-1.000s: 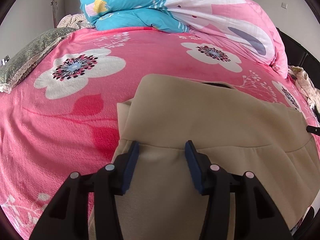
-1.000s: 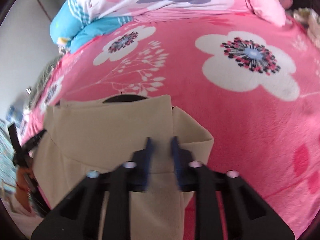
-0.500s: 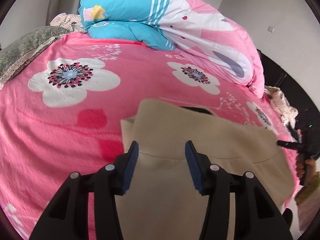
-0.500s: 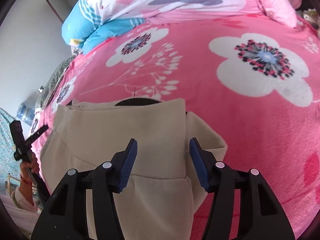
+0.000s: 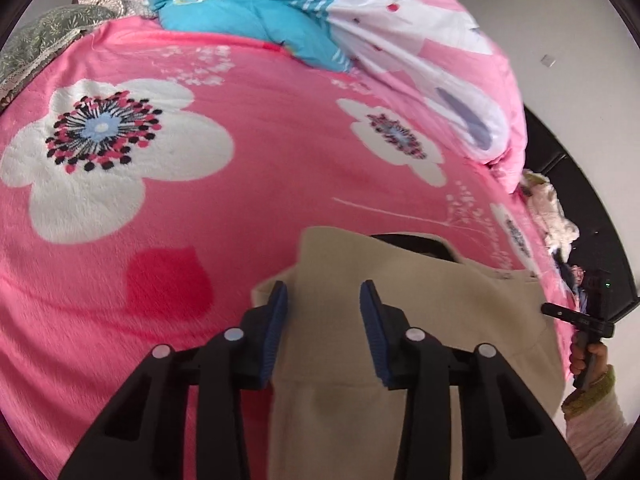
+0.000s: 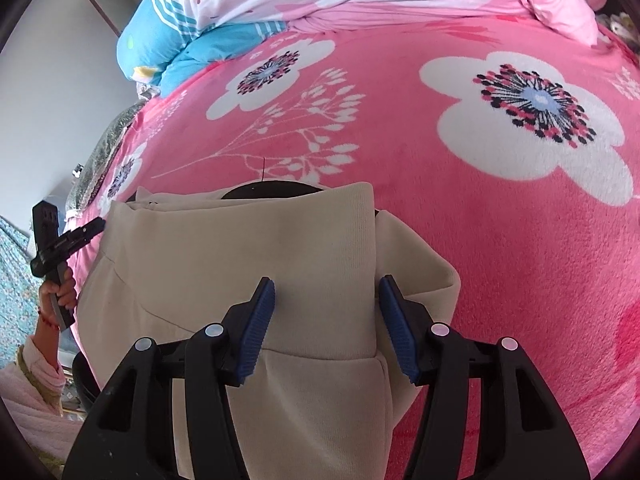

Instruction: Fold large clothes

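Hovering wide apart and holding nothing, left gripper (image 5: 323, 304) and right gripper (image 6: 326, 300), over the beige garment (image 6: 256, 256) lying at six o'clock on the pink floral blanket (image 6: 460, 208).

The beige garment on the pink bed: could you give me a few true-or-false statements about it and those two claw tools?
1. The beige garment lies on a pink blanket printed with white flowers. True.
2. The left gripper is clamped shut on the cloth. False: its jaws stand open, with cloth showing between them.
3. The right gripper is open. True.
4. A blue and pink quilt is bundled at the far end of the bed. True.
5. The garment hangs in the air. False: it rests on the blanket.
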A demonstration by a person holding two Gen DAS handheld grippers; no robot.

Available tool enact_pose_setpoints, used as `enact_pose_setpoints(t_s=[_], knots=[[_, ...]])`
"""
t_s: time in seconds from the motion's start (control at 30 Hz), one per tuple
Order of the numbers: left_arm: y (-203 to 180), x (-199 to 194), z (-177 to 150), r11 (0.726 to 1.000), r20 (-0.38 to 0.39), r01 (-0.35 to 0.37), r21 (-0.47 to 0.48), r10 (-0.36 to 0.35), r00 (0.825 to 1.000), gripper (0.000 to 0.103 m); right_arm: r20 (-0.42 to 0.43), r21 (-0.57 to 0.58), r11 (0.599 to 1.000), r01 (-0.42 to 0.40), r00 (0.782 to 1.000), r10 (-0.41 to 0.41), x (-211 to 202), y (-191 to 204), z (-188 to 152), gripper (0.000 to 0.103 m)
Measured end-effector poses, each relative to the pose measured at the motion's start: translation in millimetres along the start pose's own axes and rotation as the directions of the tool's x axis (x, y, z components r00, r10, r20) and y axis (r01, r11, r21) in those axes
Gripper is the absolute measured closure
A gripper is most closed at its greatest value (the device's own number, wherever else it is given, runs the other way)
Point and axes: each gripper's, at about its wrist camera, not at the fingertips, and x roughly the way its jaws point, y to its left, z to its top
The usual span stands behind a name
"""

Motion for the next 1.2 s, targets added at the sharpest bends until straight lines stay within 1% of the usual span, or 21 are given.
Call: enact_pose_setpoints(t_s=[0.07, 0.17, 0.23, 0.3, 0.33, 0.37, 0.4, 0.43, 0.47, 0.5, 0.57, 0.63, 0.7, 0.73, 0.77, 0.8, 0.87, 0.93, 1.03, 1.13, 1.2], knots=[[4.2, 6.3, 2.1, 1.000, -0.021, 0.007, -0.009, -0.007, 1.000, 0.069, -0.002, 0.002, 1.000, 0.005, 1.000, -0.005, 1.1, 0.5, -0.1, 0.049], [5.2, 1.8, 4.8, 0.994, -0.010, 0.107, -0.022, -0.107, 0.994, 0.074, -0.001, 0.004, 1.000, 0.011, 1.000, -0.011, -0.2, 1.2, -0.7, 0.049], [5.4, -11.2, 5.2, 0.974, 0.041, 0.224, -0.033, -0.223, 0.974, 0.074, 0.001, -0.002, 1.000, 0.011, 1.000, -0.011, -0.5, 1.0, -0.2, 0.049], [5.9, -15.9, 5.4, 0.956, 0.064, 0.292, -0.040, -0.289, 0.955, 0.074, 0.002, -0.005, 1.000, 0.009, 1.000, -0.009, -0.2, 1.0, 0.0, 0.049], [6.8, -13.6, 6.3, 0.956, 0.057, 0.290, -0.048, -0.288, 0.956, 0.074, 0.001, -0.006, 1.000, 0.010, 1.000, -0.010, 0.3, 0.6, 0.1, 0.049], [6.4, -8.3, 8.4, 0.964, 0.037, 0.261, -0.052, -0.259, 0.965, 0.074, 0.004, -0.006, 1.000, 0.011, 1.000, -0.011, 0.6, -0.1, 0.3, 0.049], [7.7, 0.9, 10.4, 0.976, -0.003, 0.208, -0.059, -0.209, 0.978, 0.074, 0.008, -0.005, 1.000, 0.013, 1.000, -0.013, 0.4, -0.4, 0.7, 0.051], [9.1, 7.7, 11.9, 0.983, -0.032, 0.173, -0.066, -0.175, 0.984, 0.074, 0.010, -0.003, 1.000, 0.012, 1.000, -0.012, -0.2, 0.3, 0.2, 0.051], [11.9, 15.7, 13.1, 0.985, -0.059, 0.150, -0.081, -0.155, 0.986, 0.074, 0.015, 0.002, 1.000, 0.010, 1.000, -0.010, -0.3, -0.6, 0.3, 0.052], [13.7, 20.6, 14.6, 0.983, -0.069, 0.154, -0.098, -0.161, 0.985, 0.074, 0.019, 0.005, 1.000, 0.010, 1.000, -0.010, -1.0, -0.4, 0.2, 0.053], [11.4, 22.7, 18.2, 0.983, -0.062, 0.155, -0.097, -0.162, 0.985, 0.074, 0.027, 0.014, 1.000, 0.011, 1.000, -0.011, 1.0, -1.8, 0.1, 0.056], [1.7, 23.0, 19.2, 0.991, -0.048, 0.123, -0.055, -0.125, 0.991, 0.077, 0.029, 0.018, 0.999, 0.027, 0.999, -0.028, 4.1, -1.2, -0.6, 0.062], [-9.1, 19.3, 16.0, 0.997, -0.031, 0.083, 0.008, -0.083, 0.996, 0.092, 0.047, 0.028, 0.998, 0.063, 0.997, -0.064, 2.4, 0.0, -1.9, 0.075], [-17.0, 15.4, 14.0, 0.997, -0.012, 0.054, 0.049, -0.054, 0.998, 0.095, 0.062, 0.036, 0.996, 0.077, 0.995, -0.079, -1.5, 1.3, -3.4, 0.079], [-21.7, 10.9, 12.7, 0.996, 0.007, 0.033, 0.077, -0.034, 0.999, 0.097, 0.085, 0.045, 0.995, 0.085, 0.992, -0.089, -7.5, 2.7, -5.5, 0.088], [-27.6, 4.9, 11.5, 0.994, 0.036, 0.014, 0.110, -0.018, 0.999, 0.098, 0.127, 0.055, 0.995, 0.082, 0.988, -0.088, -17.9, 4.5, -8.7, 0.094], [-39.9, -11.9, 7.6, 0.986, 0.100, -0.009, 0.164, -0.007, 0.995, 0.098, 0.190, 0.064, 0.995, 0.081, 0.977, -0.092, -34.2, 9.5, -15.6, 0.097], [-50.6, -32.5, 3.8, 0.981, 0.163, -0.012, 0.196, -0.020, 0.986, 0.098, 0.251, 0.056, 0.994, 0.095, 0.962, -0.106, -49.5, 17.4, -22.3, 0.098], [-58.4, -58.4, 2.1, 0.978, 0.224, -0.006, 0.210, -0.042, 0.974, 0.098, 0.320, 0.048, 0.993, 0.108, 0.940, -0.118, -67.9, 27.9, -27.7, 0.098], [-66.5, -75.5, 9.5, 0.974, 0.268, -0.005, 0.227, -0.057, 0.962, 0.098, 0.371, 0.050, 0.994, 0.100, 0.922, -0.111, -83.2, 33.0, -22.2, 0.098], [-68.1, -86.3, 17.8, 0.973, 0.291, 0.018, 0.229, -0.086, 0.953, 0.098, 0.396, 0.050, 0.995, 0.091, 0.913, -0.104, -91.3, 31.8, -13.1, 0.098]])
